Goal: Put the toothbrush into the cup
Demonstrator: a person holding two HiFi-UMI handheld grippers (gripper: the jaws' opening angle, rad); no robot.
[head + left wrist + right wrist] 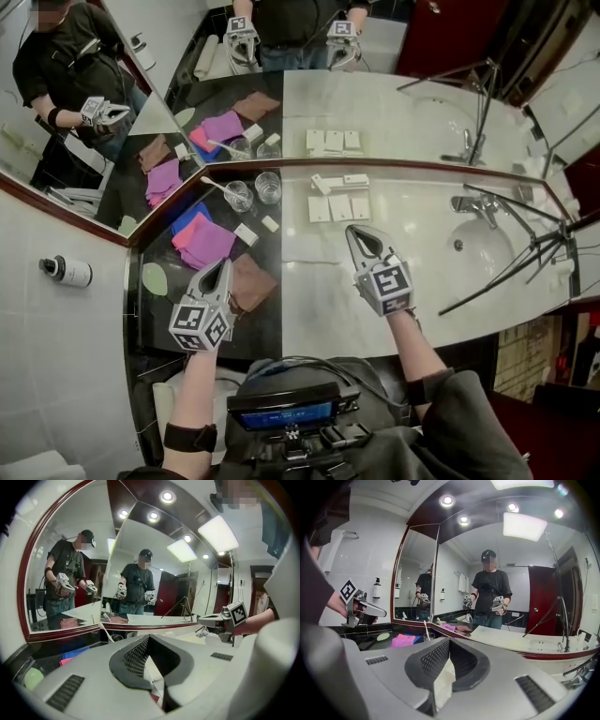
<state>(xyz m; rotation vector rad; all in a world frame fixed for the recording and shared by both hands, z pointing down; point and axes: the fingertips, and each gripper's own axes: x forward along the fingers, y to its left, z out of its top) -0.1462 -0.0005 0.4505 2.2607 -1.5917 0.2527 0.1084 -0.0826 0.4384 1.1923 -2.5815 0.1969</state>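
- The left gripper [221, 266] has its jaws pressed together with nothing between them. It hangs over the dark end of the counter [309, 281], well apart from the cup.
- The right gripper [354, 229] is closed and empty too. It is held over the pale marble, level with the left one.
- A brown cloth [253, 281] lies just to the right of the left gripper, and a pink cloth [204, 242] lies just ahead of its tips, on top of a blue cloth [187, 219].
- Past the pink cloth, close to the mirror corner, stands the cup [238, 198], a clear glass.
- The toothbrush [217, 187] is already in the cup. It is slim and white, its lower end is inside the glass, and it leans so that its upper end points left toward the mirror.
- A second clear glass [268, 187] stands just to the right of the cup.
- Flat white packets [336, 208] lie ahead of the right gripper, and the sink [487, 272] is off to its right.
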